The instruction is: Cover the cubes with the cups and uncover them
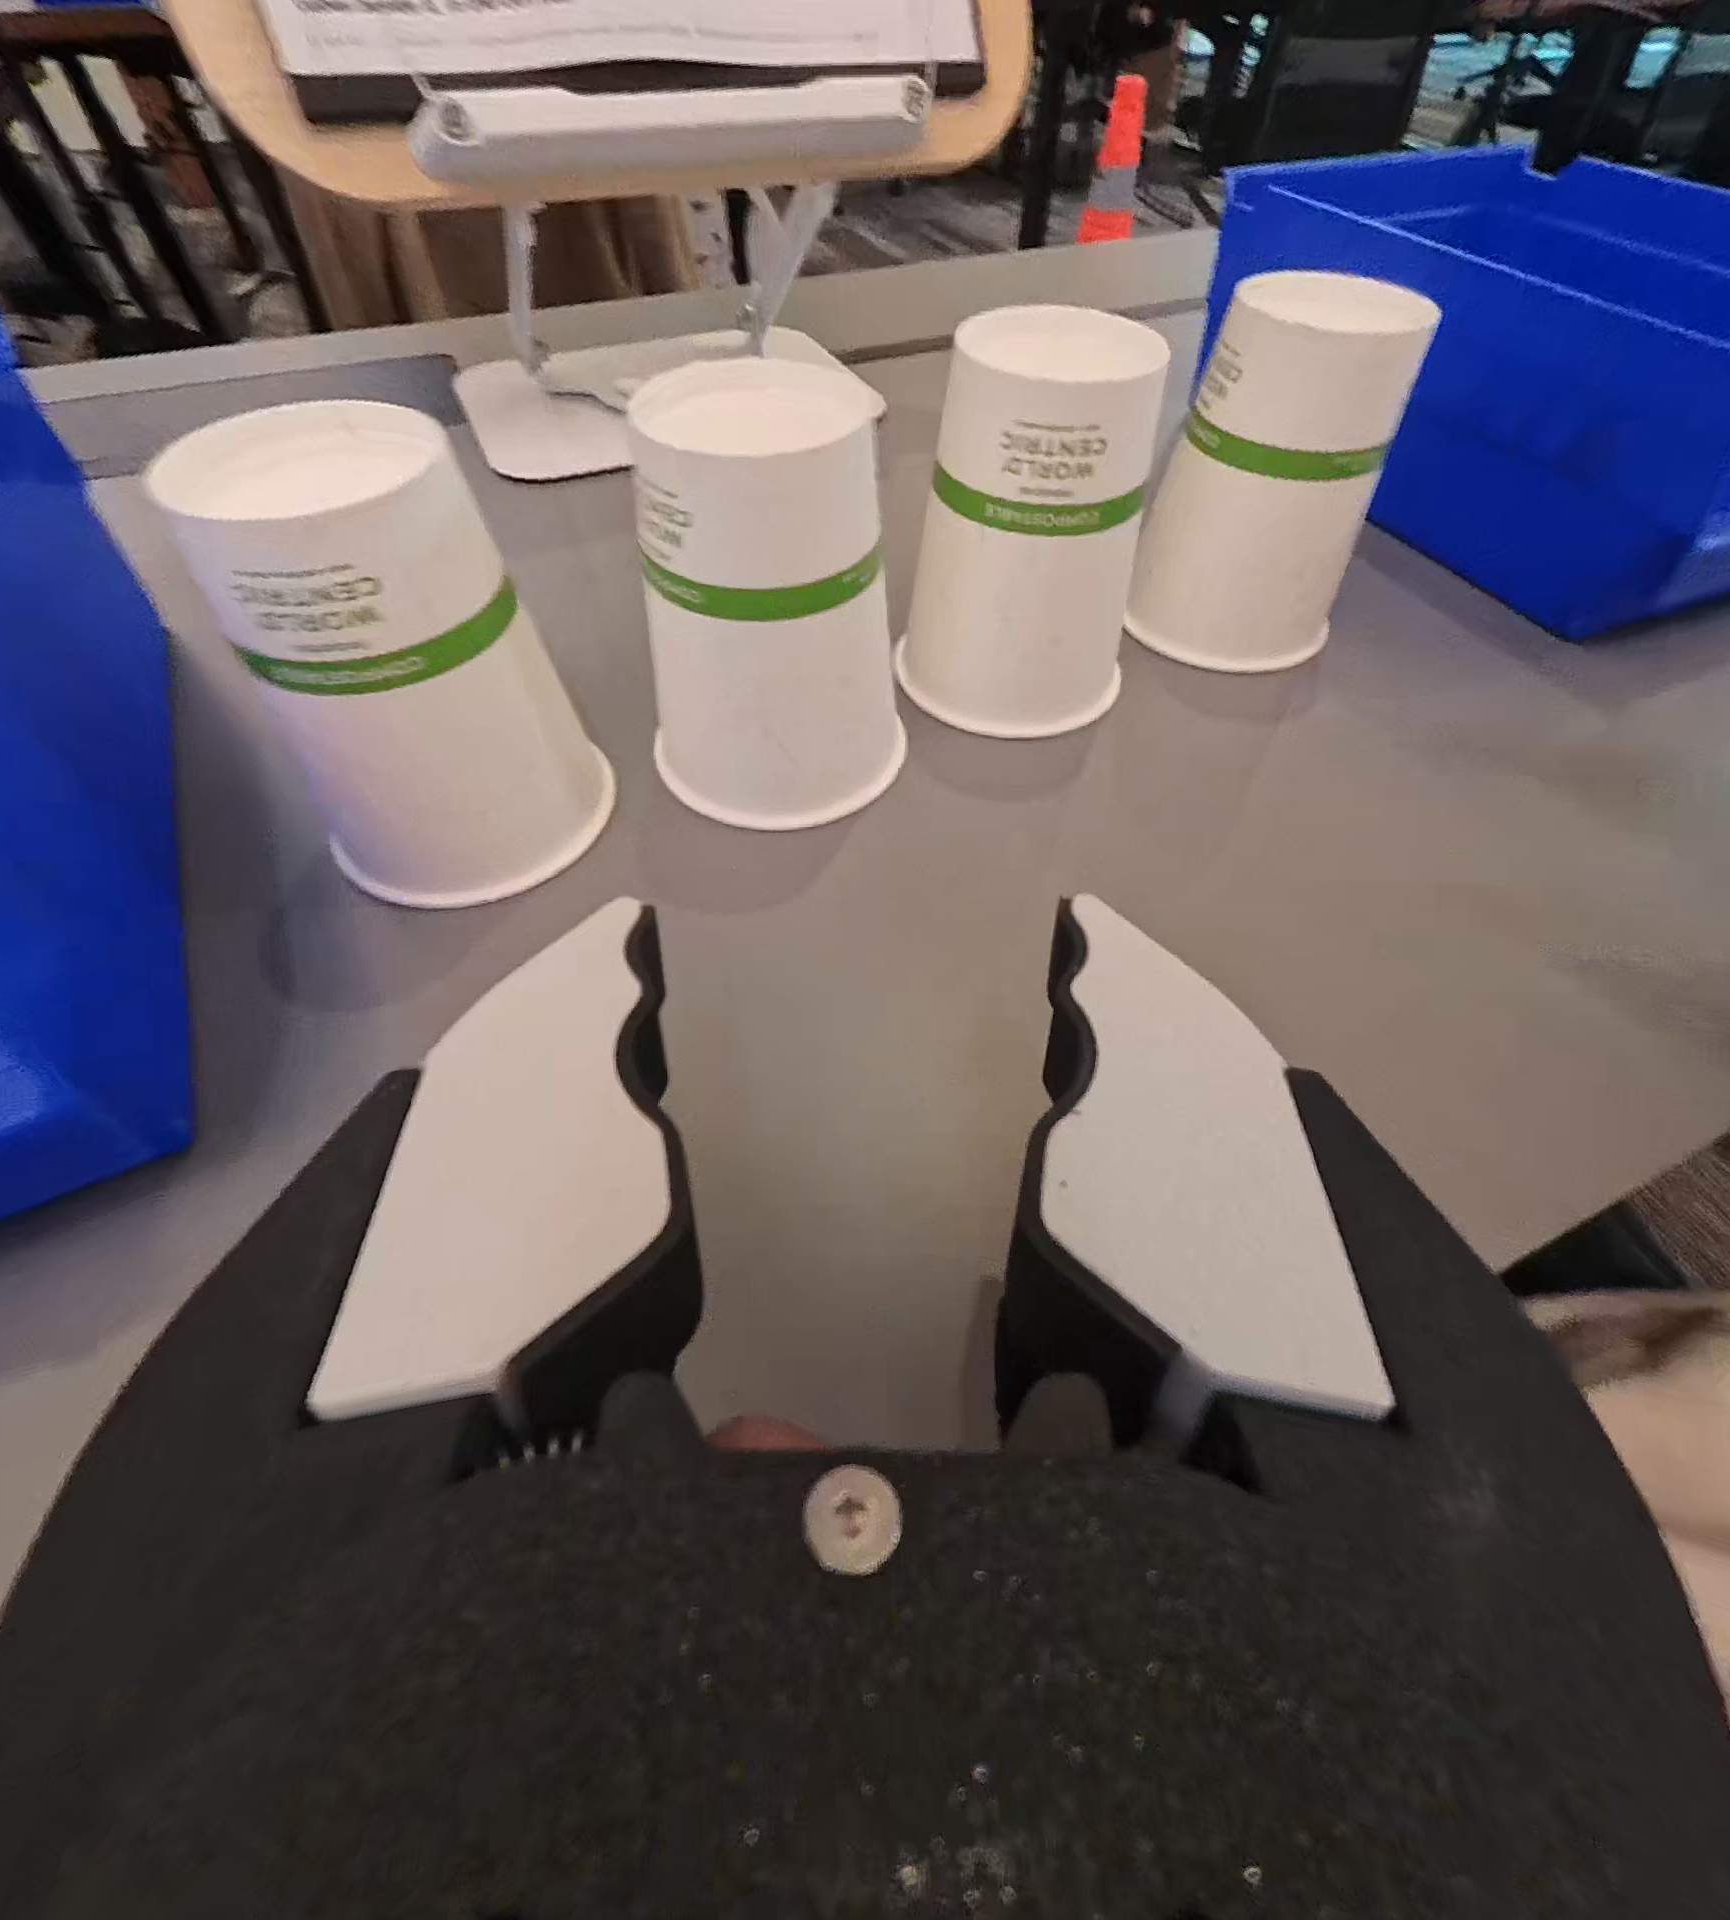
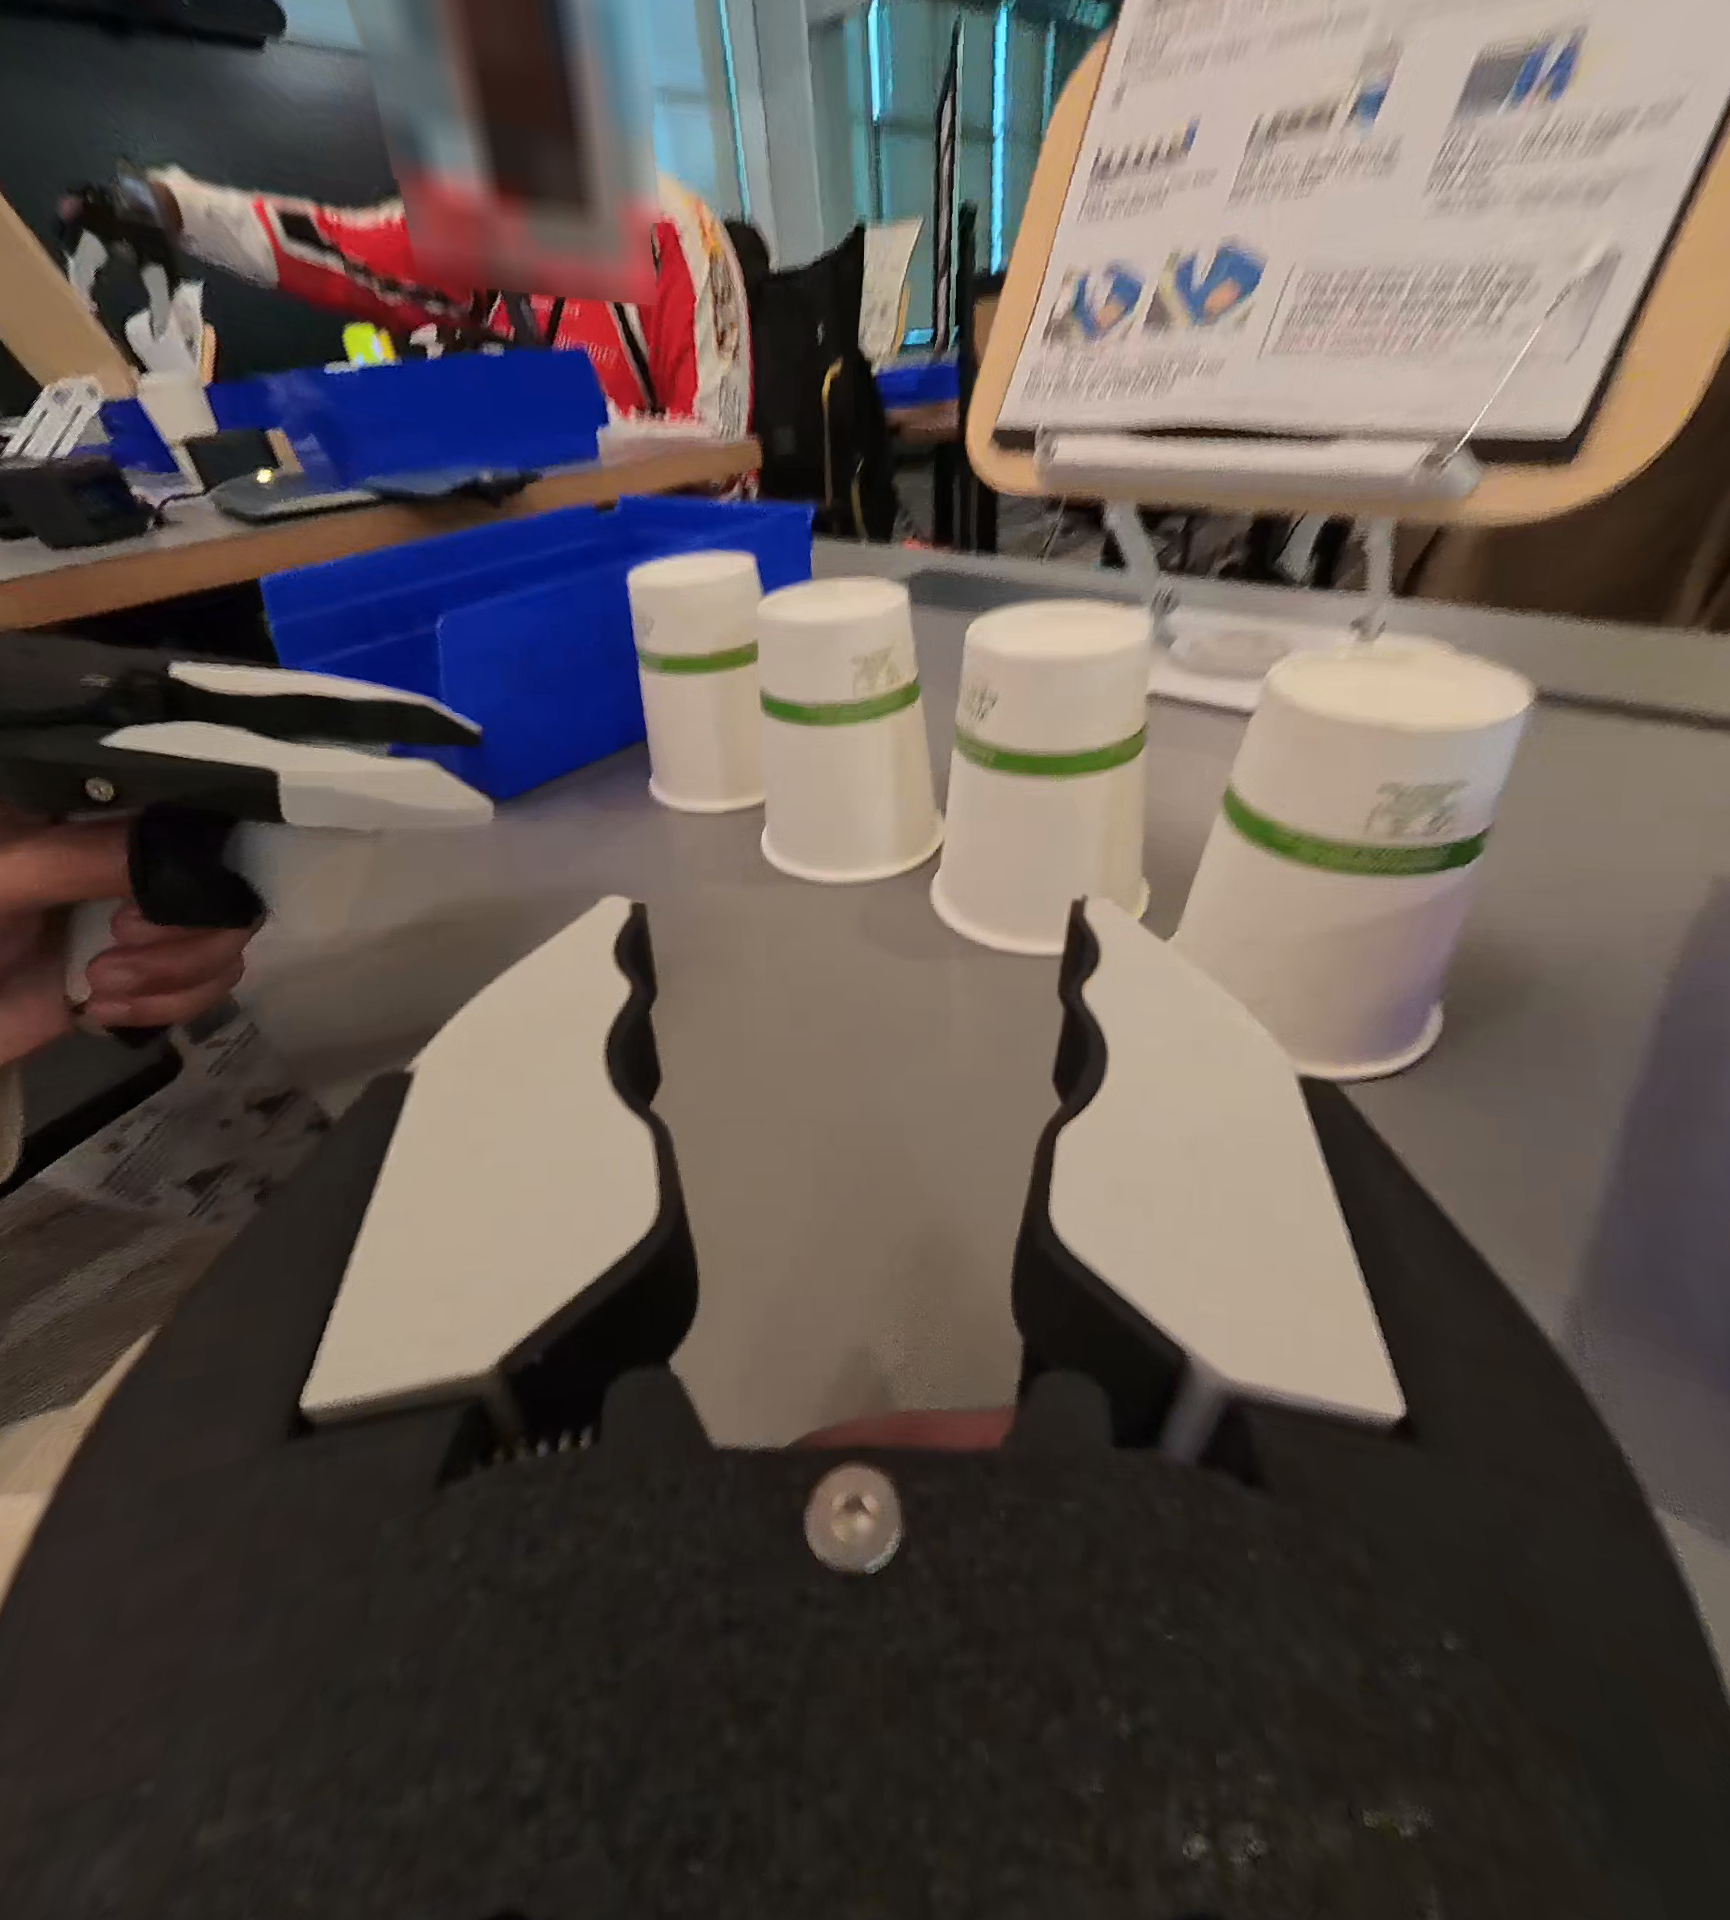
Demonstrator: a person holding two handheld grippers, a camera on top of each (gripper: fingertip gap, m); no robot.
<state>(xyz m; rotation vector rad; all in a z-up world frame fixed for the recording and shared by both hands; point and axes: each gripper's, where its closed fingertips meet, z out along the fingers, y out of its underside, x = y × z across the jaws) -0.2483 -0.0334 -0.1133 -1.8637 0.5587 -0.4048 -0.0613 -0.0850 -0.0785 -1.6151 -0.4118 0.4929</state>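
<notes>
Several white paper cups with green bands stand upside down in a row on the grey table (image 1: 1360,883). In the left wrist view the nearest cup (image 1: 383,655) is at the left and the others run back to the right (image 1: 773,603). The row also shows in the right wrist view (image 2: 1344,862). No cubes are in sight. My left gripper (image 1: 856,914) is open and empty, hovering just in front of the row. My right gripper (image 2: 856,914) is open and empty, in front of the cups. The other gripper (image 2: 445,769) shows at the left of the right wrist view, held by a hand.
Blue bins stand at the table's left (image 1: 19,779) and right (image 1: 1567,395). A sheet holder on a stand (image 1: 632,125) rises behind the cups. In the right wrist view a blue bin (image 2: 528,634) sits beyond the row, and a person in red stands at another table.
</notes>
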